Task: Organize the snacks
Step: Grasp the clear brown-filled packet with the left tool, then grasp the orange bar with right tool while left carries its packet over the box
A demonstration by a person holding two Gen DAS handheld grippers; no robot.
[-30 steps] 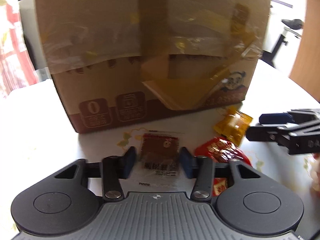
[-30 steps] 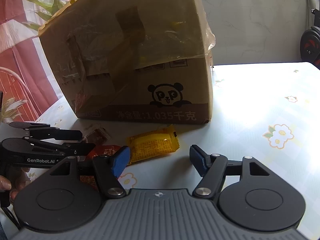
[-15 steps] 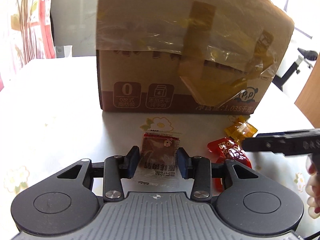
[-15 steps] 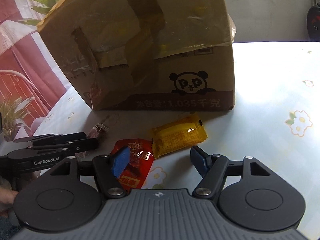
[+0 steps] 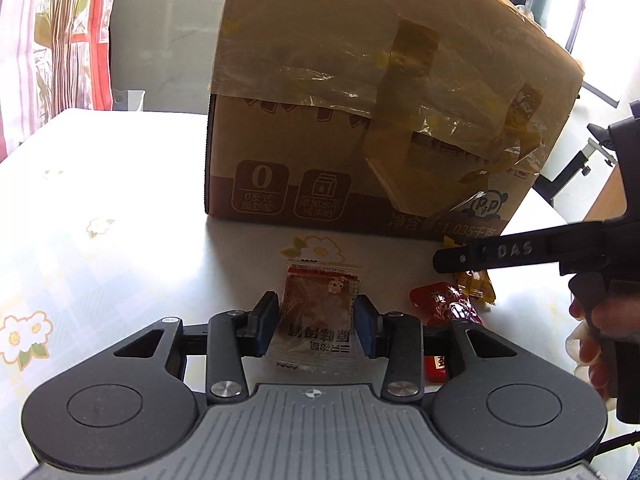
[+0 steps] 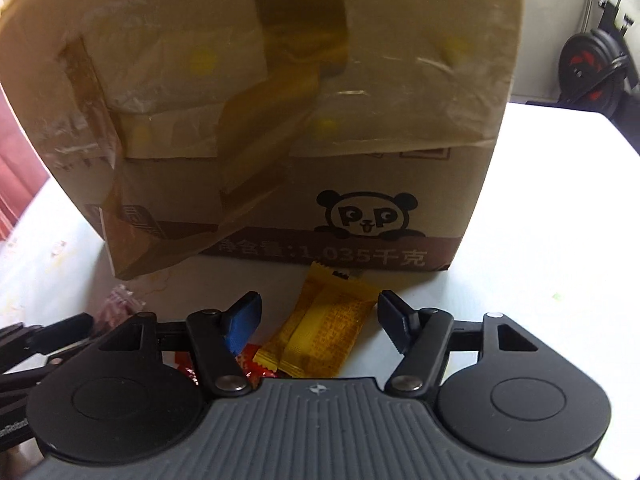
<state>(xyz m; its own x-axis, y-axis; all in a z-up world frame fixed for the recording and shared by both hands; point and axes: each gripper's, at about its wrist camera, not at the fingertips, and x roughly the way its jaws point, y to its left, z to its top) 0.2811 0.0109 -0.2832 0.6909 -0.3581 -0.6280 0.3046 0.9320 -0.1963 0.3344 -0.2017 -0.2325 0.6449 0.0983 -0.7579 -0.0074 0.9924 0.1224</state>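
A clear packet with a brown snack (image 5: 318,312) lies on the table, and my left gripper (image 5: 316,320) is shut on it, pads touching both sides. A red packet (image 5: 448,308) and a yellow packet (image 5: 476,284) lie to its right. My right gripper (image 6: 320,320) is open, its fingers either side of the yellow packet (image 6: 324,332), not touching it. The red packet (image 6: 250,362) shows partly under its left finger. The right gripper's finger (image 5: 512,252) crosses the left wrist view above the yellow packet.
A tall taped cardboard box (image 5: 372,120) with a panda print (image 6: 370,216) stands just behind the snacks. The table (image 5: 100,200) has a white flowered cloth. The left gripper (image 6: 44,336) shows at the right wrist view's left edge.
My left gripper has narrowed onto the clear packet. My right gripper has moved forward and right, from over the red packet to straddling the yellow packet.
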